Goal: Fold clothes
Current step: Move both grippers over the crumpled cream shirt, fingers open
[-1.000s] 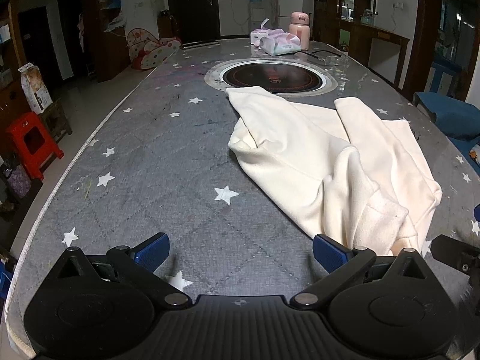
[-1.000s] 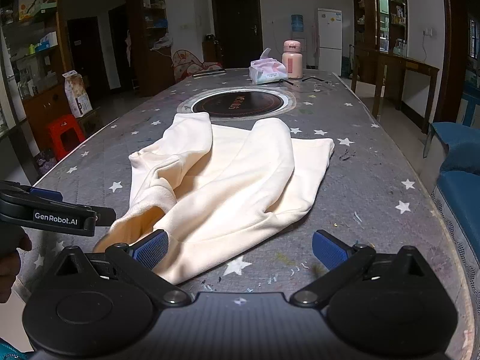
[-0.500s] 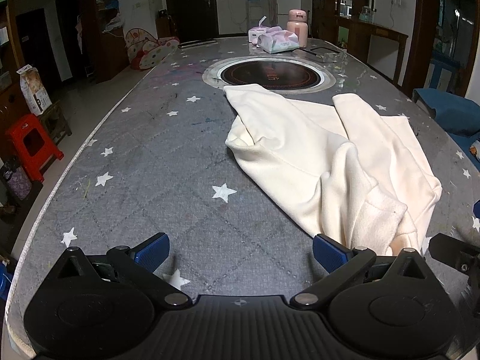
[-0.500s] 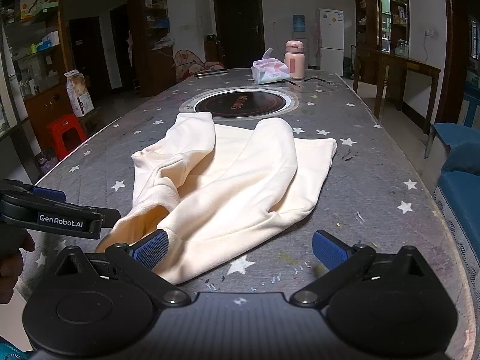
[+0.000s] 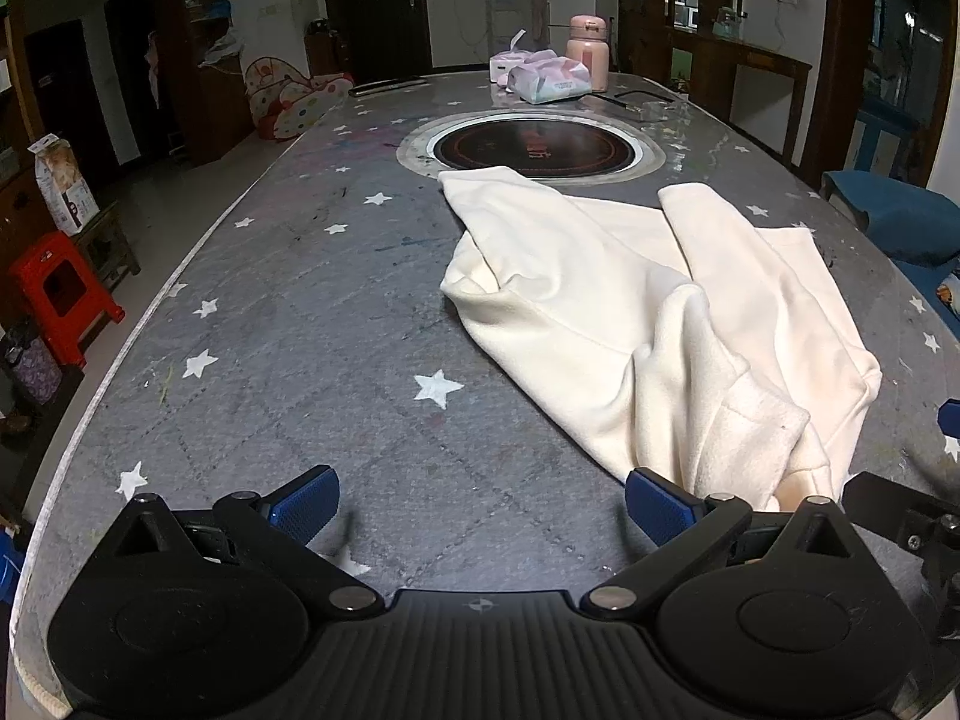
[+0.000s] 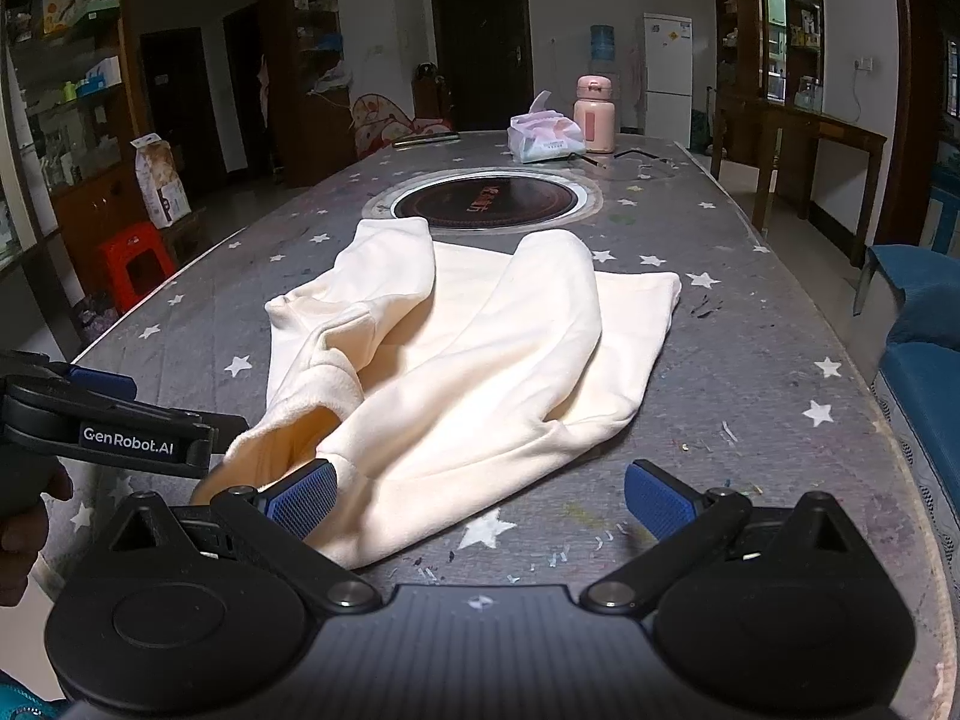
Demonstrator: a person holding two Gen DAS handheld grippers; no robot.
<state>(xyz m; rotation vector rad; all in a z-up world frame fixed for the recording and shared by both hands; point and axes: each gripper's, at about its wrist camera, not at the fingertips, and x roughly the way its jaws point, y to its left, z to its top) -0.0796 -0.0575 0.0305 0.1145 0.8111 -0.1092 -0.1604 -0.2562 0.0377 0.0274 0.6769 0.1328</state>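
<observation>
A cream sweatshirt lies rumpled on the grey star-patterned table, both sleeves folded over its body. In the right wrist view the same sweatshirt fills the middle. My left gripper is open above bare tabletop, left of the garment's near hem; its right fingertip sits at the hem's edge. My right gripper is open over the near hem, with its left fingertip against the cloth. The left gripper's body shows at the left of the right wrist view.
A round induction hob is set into the table beyond the garment. Tissue packs and a pink flask stand at the far end. A red stool stands left of the table; blue seats line the right side.
Both grippers have edged forward slightly toward the garment's near hem, staying open. The sweatshirt has not moved.
</observation>
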